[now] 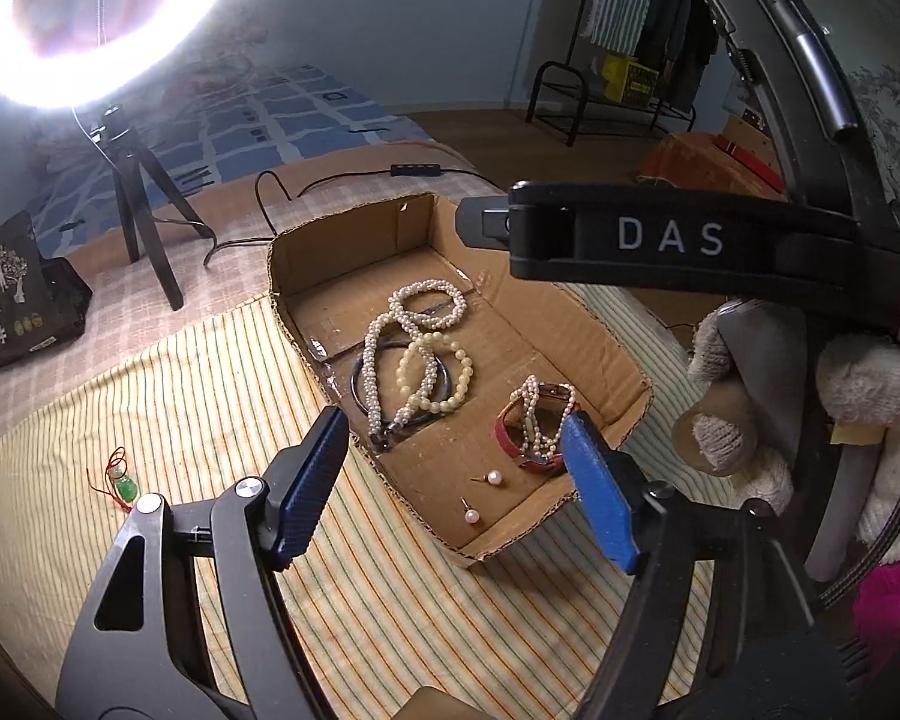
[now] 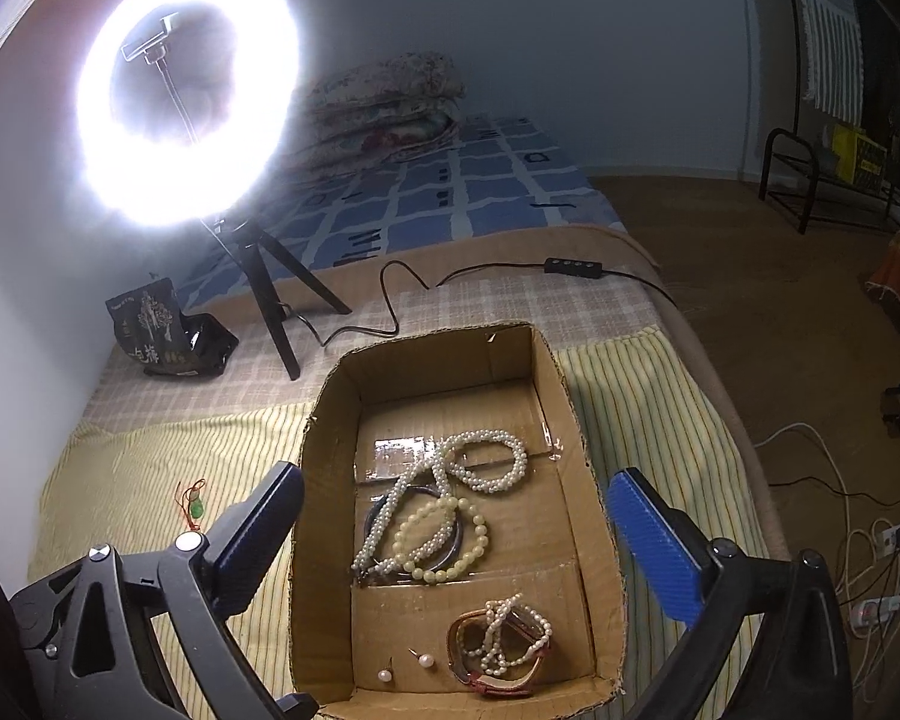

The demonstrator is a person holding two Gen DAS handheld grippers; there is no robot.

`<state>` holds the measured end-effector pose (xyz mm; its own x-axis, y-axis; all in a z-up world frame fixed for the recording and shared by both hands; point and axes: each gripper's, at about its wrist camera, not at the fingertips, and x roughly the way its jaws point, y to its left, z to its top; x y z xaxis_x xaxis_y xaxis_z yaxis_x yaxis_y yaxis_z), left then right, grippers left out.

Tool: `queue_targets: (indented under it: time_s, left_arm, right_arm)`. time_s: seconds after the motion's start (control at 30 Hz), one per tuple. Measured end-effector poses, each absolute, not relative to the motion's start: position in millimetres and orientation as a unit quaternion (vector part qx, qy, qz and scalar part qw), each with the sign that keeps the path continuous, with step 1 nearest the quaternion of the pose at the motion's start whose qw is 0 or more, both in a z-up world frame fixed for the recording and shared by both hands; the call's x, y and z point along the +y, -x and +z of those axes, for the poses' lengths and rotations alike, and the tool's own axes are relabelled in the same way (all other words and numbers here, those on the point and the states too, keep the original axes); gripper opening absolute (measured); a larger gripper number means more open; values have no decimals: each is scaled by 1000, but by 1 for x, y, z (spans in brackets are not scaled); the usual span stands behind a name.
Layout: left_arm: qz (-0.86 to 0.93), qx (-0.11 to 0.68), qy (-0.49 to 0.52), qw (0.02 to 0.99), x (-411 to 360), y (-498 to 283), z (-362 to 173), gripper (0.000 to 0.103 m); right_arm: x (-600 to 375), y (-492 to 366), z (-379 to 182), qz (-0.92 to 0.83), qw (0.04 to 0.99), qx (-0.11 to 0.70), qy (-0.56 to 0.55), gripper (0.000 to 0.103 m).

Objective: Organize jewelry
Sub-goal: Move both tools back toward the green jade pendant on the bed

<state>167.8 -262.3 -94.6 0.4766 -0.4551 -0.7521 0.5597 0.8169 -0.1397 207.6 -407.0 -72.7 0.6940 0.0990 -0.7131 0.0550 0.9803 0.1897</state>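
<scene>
Two pearl earrings (image 2: 403, 666) (boxed).

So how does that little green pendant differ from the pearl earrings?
The green pendant lies outside the cardboard box, on the striped cloth; the pearl earrings lie inside it. The pendant is green on a red cord; the earrings are pale round pearls on pins. It is single; they are a pair. All lie loose, ungripped.

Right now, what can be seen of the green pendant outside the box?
The green pendant is a small glossy green piece, jade-like in look, tied on a thin red cord that loops loosely above it. It lies flat on the striped yellow cloth, apart from the cardboard box. Nothing else touches it.
</scene>
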Motion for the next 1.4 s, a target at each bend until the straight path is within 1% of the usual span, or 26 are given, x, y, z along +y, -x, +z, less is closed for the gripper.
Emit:
queue_targets:
  time_s: [0.77,1.4]
  left_arm:
    - [-274,375,-76,882,-230,-148,-64,76]
    - [-249,381,-75,887,-188,-157,-70,76]
  right_arm:
    - [-374,-200,-51,31,925,369,-89,103]
    - [-343,-209,-49,44,928,362,-76,103]
